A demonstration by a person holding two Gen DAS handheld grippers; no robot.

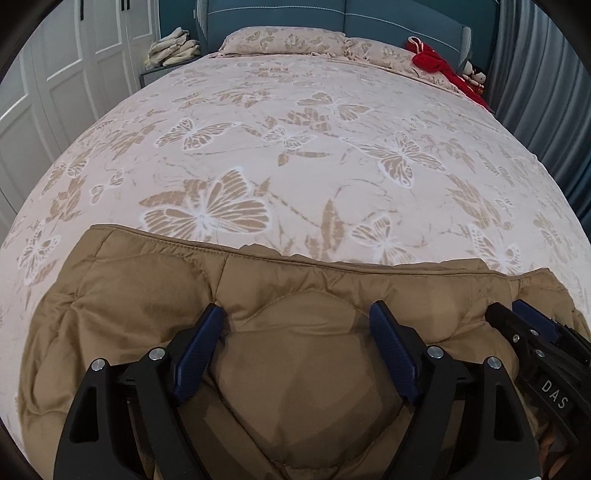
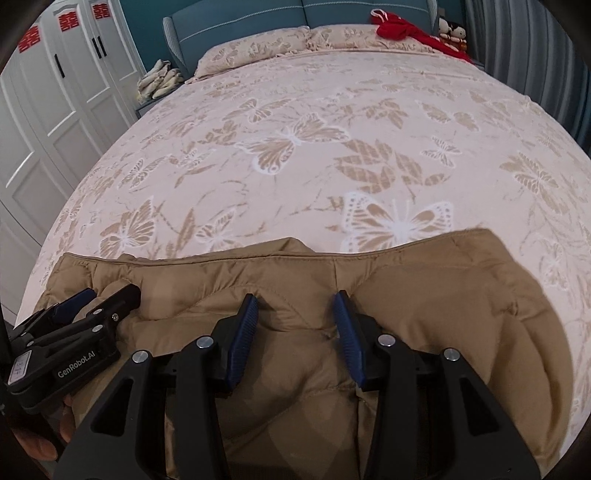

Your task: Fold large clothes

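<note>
A tan quilted down jacket lies folded at the near end of the bed; it also shows in the right wrist view. My left gripper is open, its blue-padded fingers resting on the jacket with puffy fabric between them. My right gripper is open too, with its fingers pressed on the jacket. Each gripper shows in the other's view: the right gripper at the right edge, the left gripper at the left edge. Neither pinches fabric.
The bed has a pink butterfly-print cover and pillows at the head. A red garment and dolls lie at the far right. White wardrobe doors stand left, folded beige items on a nightstand, grey curtains right.
</note>
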